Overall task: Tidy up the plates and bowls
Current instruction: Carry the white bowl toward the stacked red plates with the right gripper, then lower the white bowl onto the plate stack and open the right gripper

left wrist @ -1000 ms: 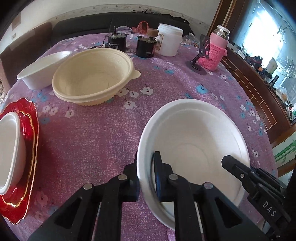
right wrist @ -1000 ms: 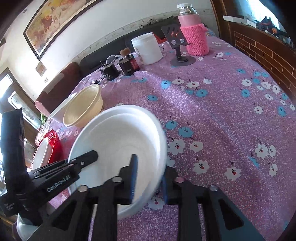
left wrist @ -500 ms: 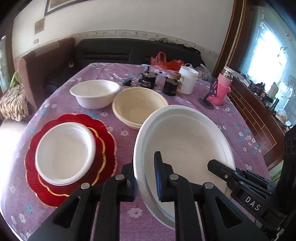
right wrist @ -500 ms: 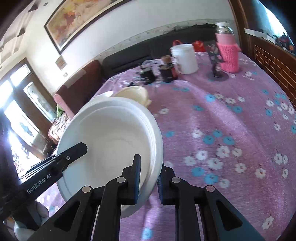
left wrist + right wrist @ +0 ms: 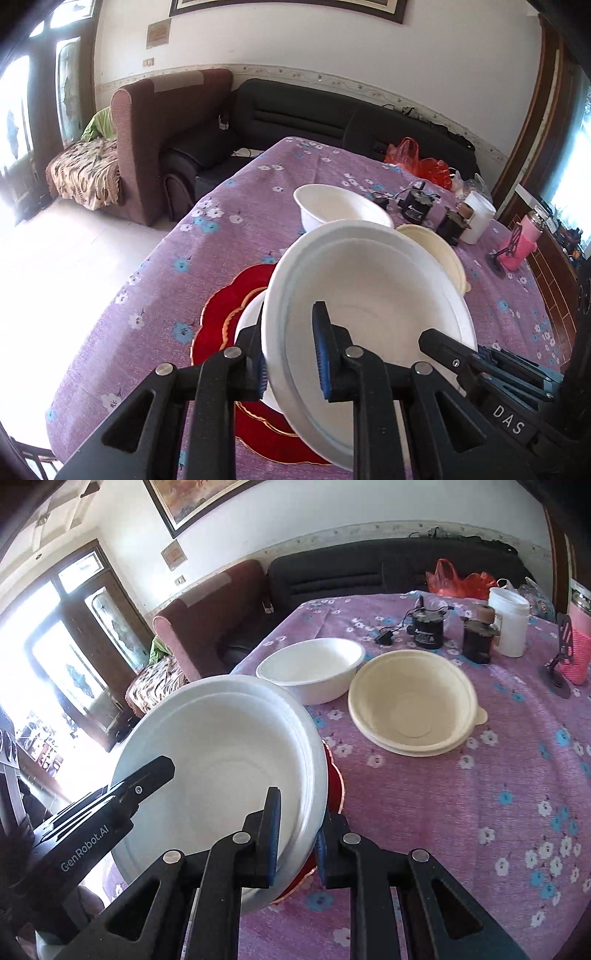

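A large white bowl [image 5: 369, 295] [image 5: 221, 760] hangs tilted in the air, held by its rim on two sides. My left gripper [image 5: 290, 326] has the left rim between its blue pads; its jaws are opening slightly while the pads still touch the rim. My right gripper [image 5: 297, 812] is shut on the opposite rim. Under the bowl lies a red scalloped plate [image 5: 221, 317] [image 5: 332, 775] with a smaller white bowl [image 5: 249, 319] on it, mostly hidden. A white bowl [image 5: 314, 664] and a cream bowl [image 5: 410, 705] stand farther back.
Dark jars [image 5: 476, 638], a white tub [image 5: 509, 624], a pink-sleeved bottle [image 5: 524, 243] and a phone stand [image 5: 557, 664] crowd the table's far right. The purple floral tablecloth [image 5: 480, 794] drops off at the left edge. An armchair [image 5: 155, 147] and black sofa [image 5: 314, 114] stand behind.
Both grippers have carried the large white bowl up and to the left, from over the bare cloth to above the red plate. The bowl now tilts more.
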